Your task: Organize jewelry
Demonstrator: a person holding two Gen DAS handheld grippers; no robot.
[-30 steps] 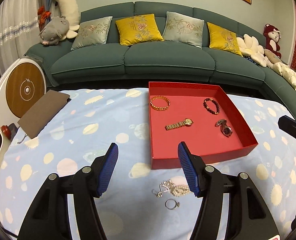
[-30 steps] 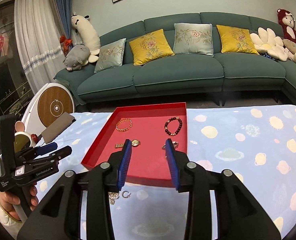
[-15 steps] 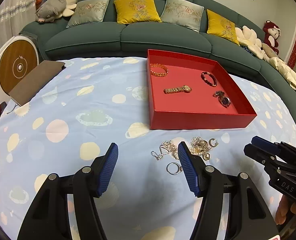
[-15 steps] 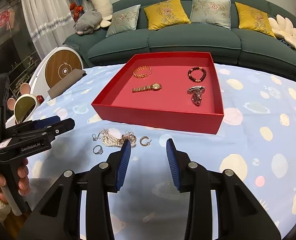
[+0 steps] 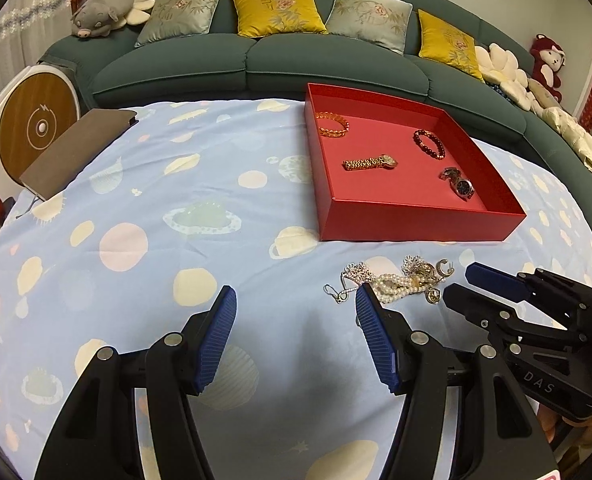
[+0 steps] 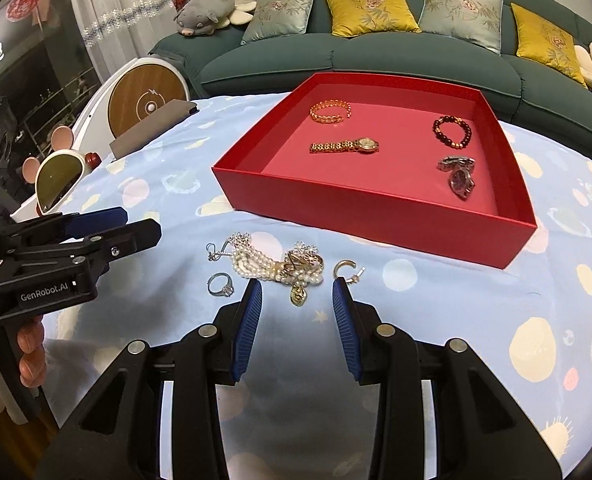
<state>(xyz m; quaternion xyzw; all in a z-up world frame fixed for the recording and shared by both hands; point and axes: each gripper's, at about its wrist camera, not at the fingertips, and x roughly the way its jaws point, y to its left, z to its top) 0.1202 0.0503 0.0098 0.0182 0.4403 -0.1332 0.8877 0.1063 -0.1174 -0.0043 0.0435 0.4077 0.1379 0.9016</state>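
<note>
A red tray [image 6: 368, 208] [image 5: 416, 224] on the blue spotted cloth holds a gold bracelet [image 6: 330, 111], a gold watch [image 6: 346, 145], a dark bead bracelet [image 6: 452, 131] and a silver watch [image 6: 458, 174]. In front of it lies a tangled heap with a pearl strand [image 6: 269, 266] [image 5: 400, 286], a gold pendant [image 6: 298, 295], a silver ring [image 6: 220, 284] and a gold hoop earring [image 6: 346, 269]. My right gripper [image 6: 297, 286] is open just short of the heap. My left gripper [image 5: 296, 300] is open and empty, left of the heap.
A green sofa [image 5: 275, 56] with cushions runs behind the table. A brown notebook [image 5: 75, 152] lies at the cloth's far left edge. A round white and wood device [image 6: 147, 104] and a mouse-eared mirror [image 6: 57, 178] stand off the table's left side.
Both grippers have moved closer to the table and toward the jewelry heap. The right gripper now has the heap just ahead of its fingertips. Nothing has been picked up.
</note>
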